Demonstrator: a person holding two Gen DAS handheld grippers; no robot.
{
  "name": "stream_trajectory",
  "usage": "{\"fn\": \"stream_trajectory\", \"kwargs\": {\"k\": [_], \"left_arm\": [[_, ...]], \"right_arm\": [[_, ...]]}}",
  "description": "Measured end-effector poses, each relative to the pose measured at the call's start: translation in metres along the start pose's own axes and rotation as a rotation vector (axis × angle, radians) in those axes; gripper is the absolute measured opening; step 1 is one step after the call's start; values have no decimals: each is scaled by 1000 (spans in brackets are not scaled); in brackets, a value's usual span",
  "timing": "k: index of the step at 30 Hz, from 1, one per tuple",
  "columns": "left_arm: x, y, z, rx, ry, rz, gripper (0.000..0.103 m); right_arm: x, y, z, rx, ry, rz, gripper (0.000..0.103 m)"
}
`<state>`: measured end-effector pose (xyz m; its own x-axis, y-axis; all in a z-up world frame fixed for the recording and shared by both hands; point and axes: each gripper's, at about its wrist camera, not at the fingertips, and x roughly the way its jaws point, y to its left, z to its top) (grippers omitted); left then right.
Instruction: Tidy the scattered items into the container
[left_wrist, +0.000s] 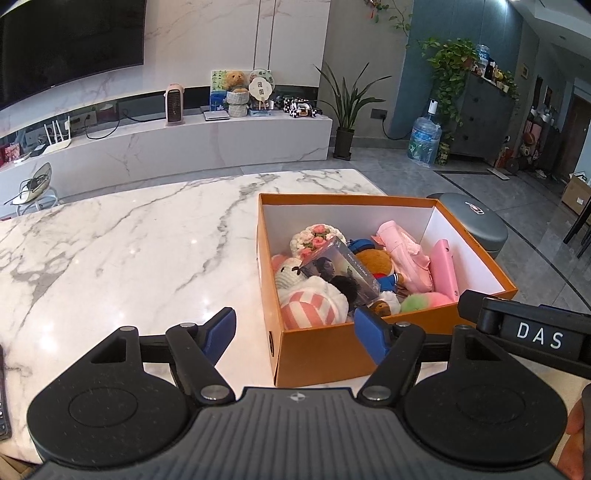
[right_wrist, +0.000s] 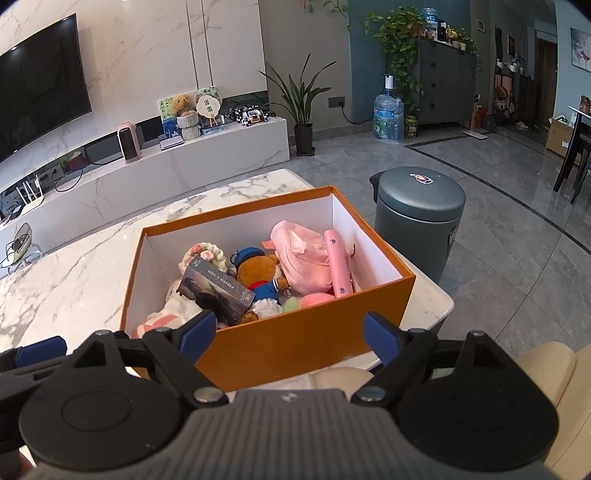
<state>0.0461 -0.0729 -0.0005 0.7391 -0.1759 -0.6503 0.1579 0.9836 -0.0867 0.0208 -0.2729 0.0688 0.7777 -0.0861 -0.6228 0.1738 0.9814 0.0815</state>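
Orange box (left_wrist: 321, 354) sits on the marble tabletop (left_wrist: 129, 243) toward its right end, open at the top and white inside. Within it lie a grey photo-card box (right_wrist: 216, 293) tilted across the middle, a brown teddy bear (right_wrist: 258, 271) in blue clothes just right of it, a pink garment (right_wrist: 303, 254) at the far right, and a pink flat case (right_wrist: 338, 266) leaning beside the right wall. A crocheted flower piece (left_wrist: 314, 236) rests at the far left of the pile, a pink-and-white striped plush (left_wrist: 314, 306) at the near left, and a green-and-pink fluffy toy (left_wrist: 424, 300) against the near wall.

Left tool (left_wrist: 295, 332) hovers just near of the box's near left corner, its blue-padded fingers (left_wrist: 221, 328) spread wide with nothing between them. Right tool (right_wrist: 290, 338) hangs near the box's near wall, likewise wide open and holding nothing.

Beyond the tabletop's right end, a grey lidded bin (right_wrist: 419, 218) stands on the tiled floor (right_wrist: 498, 221).
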Motion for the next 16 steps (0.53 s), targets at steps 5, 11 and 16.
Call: {"fn": "stream_trajectory", "kwargs": {"k": [5, 11, 16], "left_arm": [[0, 0, -1, 7, -1, -1, 81], [0, 1, -1, 5, 0, -5, 81], [0, 2, -1, 3, -1, -6, 81]], "right_arm": [[0, 1, -1, 1, 3, -4, 88], [0, 1, -2, 1, 5, -5, 88], [0, 1, -2, 1, 5, -5, 88]]}}
